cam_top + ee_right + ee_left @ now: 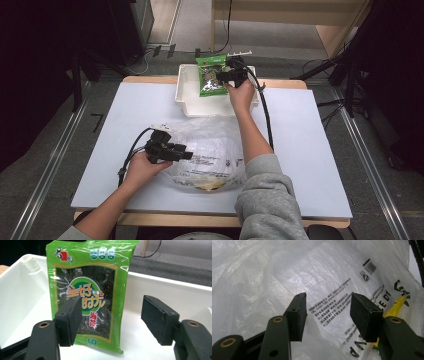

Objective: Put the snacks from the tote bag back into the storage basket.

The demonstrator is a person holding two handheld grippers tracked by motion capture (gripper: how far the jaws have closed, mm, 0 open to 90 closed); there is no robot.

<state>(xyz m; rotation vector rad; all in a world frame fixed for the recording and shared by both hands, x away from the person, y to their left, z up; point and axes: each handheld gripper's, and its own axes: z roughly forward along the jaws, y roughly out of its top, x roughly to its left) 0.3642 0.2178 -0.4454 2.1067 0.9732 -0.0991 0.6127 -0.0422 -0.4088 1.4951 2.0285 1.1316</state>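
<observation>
**Both grippers open: one at the snack packet in the tub, one at the plastic bag**

Right gripper (pixel 231 75) reaches over the far edge of the table, held in the person's right hand (pixel 241 93), and its black jaws stand spread apart with nothing between them. In the right gripper view those jaws frame a green foil snack packet with a dark window and orange characters (pixel 88 293), which sits inside a white rectangular plastic tub (pixel 22 297). The packet leans tilted against the tub's far wall, its top edge rising above the rim and its bottom edge resting on the tub floor. One jaw pad lies in front of the packet's lower part; whether it touches the foil cannot be told. The high view places the tub (pixel 186 90) at the far middle of the pale blue-grey table top (pixel 310 150), with the packet (pixel 211 75) in its right half, just beside the gripper.

Left gripper (pixel 186 155) lies nearer the person, gripped by the left hand (pixel 142 169), its jaws likewise spread and empty. It points at a crumpled translucent white plastic bag with black print and a barcode (pixel 332 285), which rests on the table (pixel 210 150) between the two forearms, well apart from the tub. Something yellow shows through the bag's near end.
</observation>
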